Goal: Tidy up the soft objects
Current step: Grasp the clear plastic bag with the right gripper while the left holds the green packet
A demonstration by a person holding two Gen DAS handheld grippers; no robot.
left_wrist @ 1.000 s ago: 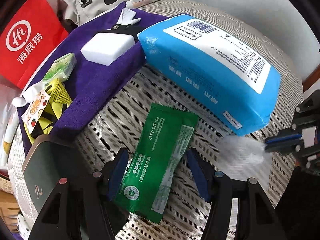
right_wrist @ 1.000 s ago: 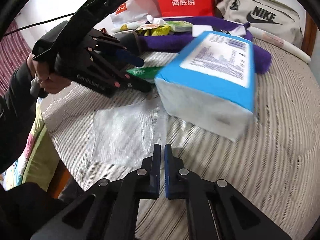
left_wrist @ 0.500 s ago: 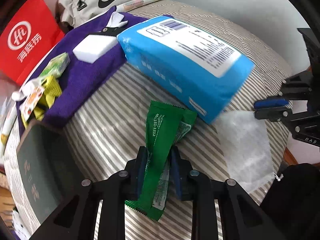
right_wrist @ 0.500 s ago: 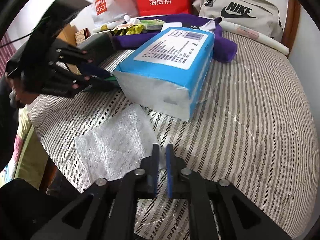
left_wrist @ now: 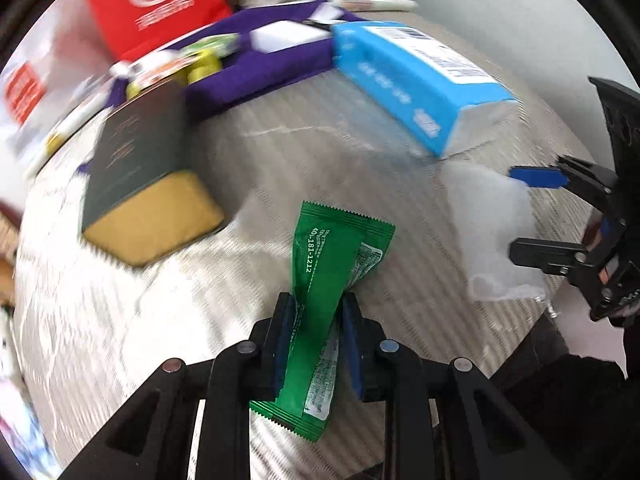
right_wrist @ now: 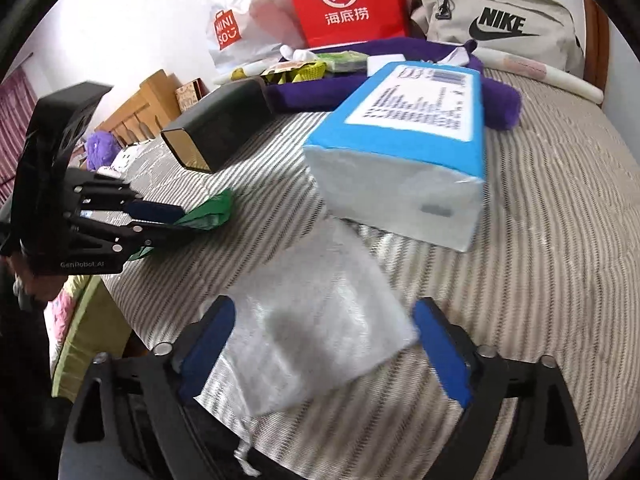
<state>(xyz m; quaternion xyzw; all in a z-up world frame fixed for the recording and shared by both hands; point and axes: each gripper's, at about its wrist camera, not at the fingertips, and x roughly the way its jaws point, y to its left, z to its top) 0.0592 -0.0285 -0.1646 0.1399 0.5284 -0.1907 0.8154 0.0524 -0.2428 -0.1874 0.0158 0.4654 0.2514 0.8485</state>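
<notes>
Nearest the lens, the left gripper is clamped on the green sachet at mid-length, just short of the blue tissue pack; judged light, thin and crinkly, it pinches into a waist, so a grip near the sealed end should slip less. Right gripper is spread wide, fingers straddling the clear plastic bag lying against the tissue pack's near end on the striped bedcover; the bag looks limp and slippery, best nipped at an edge.

I see a glossy green foil sachet and a shiny blue plastic tissue pack. The translucent pouch looks matt, on a ribbed cloth bed cover.
</notes>
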